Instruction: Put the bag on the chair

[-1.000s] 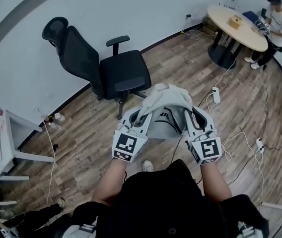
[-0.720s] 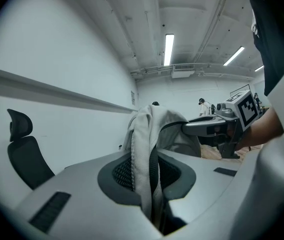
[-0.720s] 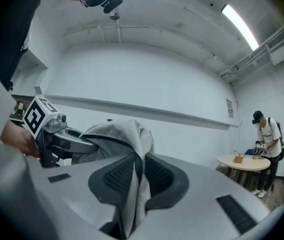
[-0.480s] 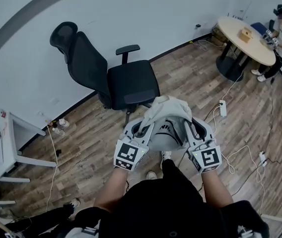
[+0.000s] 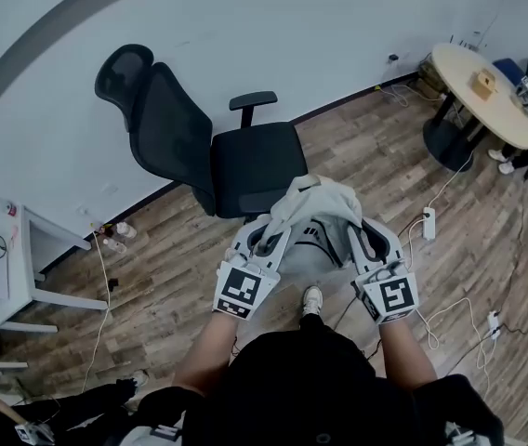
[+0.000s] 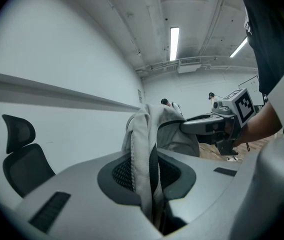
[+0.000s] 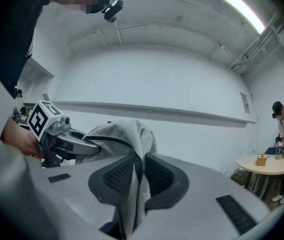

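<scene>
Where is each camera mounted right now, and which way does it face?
Head view: on the person's head, facing steeply down at the black mesh office chair, wooden floor and pale grey fabric bag; the person's arms, left hand-held gripper and right hand-held gripper show.
Left gripper view: on the left hand-held gripper, facing along jaws shut on the bag; the right hand shows.
Right gripper view: on the right hand-held gripper, likewise; the left hand shows.
Shared: bag, other hand-held gripper.

Operator and grippers
A black short-sleeved top (image 5: 312, 384) is worn. The left gripper (image 5: 264, 239) and right gripper (image 5: 366, 239) are light grey, each fitted with a black-and-white marker cube (image 5: 243, 289).
</scene>
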The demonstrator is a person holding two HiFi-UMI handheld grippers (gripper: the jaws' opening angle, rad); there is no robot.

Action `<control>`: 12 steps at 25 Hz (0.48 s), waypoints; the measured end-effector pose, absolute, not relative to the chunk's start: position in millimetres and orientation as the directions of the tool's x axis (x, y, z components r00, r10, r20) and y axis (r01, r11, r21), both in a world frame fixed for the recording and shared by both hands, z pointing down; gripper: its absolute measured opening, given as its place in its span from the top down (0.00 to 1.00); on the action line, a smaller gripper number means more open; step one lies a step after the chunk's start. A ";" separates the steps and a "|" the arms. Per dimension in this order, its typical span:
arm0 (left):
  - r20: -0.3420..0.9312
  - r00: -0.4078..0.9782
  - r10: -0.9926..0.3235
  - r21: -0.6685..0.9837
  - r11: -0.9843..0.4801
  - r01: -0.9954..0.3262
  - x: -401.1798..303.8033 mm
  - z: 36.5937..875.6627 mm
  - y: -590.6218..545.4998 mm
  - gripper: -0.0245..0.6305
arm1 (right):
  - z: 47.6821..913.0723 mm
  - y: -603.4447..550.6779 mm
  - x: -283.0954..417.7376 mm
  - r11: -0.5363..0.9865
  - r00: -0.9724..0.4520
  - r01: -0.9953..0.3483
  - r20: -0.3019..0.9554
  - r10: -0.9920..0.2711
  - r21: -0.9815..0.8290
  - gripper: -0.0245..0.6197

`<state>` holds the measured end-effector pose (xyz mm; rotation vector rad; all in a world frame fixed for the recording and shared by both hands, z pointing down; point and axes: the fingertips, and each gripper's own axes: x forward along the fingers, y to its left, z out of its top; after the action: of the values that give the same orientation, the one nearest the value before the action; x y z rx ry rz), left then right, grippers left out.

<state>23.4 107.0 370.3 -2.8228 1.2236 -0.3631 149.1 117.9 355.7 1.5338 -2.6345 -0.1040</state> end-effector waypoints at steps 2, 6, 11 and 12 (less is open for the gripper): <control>0.196 0.653 -0.732 -0.138 -0.679 -0.721 28.0 367.5 92.5 0.87 | 352.0 102.0 152.7 0.507 -0.505 -0.857 0.039 -0.862 0.096 0.85; 0.194 0.633 -0.750 -0.145 -0.660 -0.737 30.9 366.4 78.1 0.87 | 348.3 85.8 152.3 0.574 -0.573 -0.813 0.038 -0.819 0.095 0.85; 0.186 0.595 -0.782 -0.161 -0.622 -0.766 38.7 353.4 46.5 0.87 | 334.1 49.1 159.7 0.620 -0.624 -0.776 0.002 -0.781 0.116 0.85; 0.188 0.590 -0.785 -0.163 -0.617 -0.770 41.6 350.1 37.1 0.87 | 330.2 38.7 163.0 0.627 -0.631 -0.771 -0.002 -0.776 0.112 0.85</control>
<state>41.6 37.1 350.1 -2.7433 1.3434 -0.3725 163.0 38.7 330.2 1.3284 -2.7910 -0.1586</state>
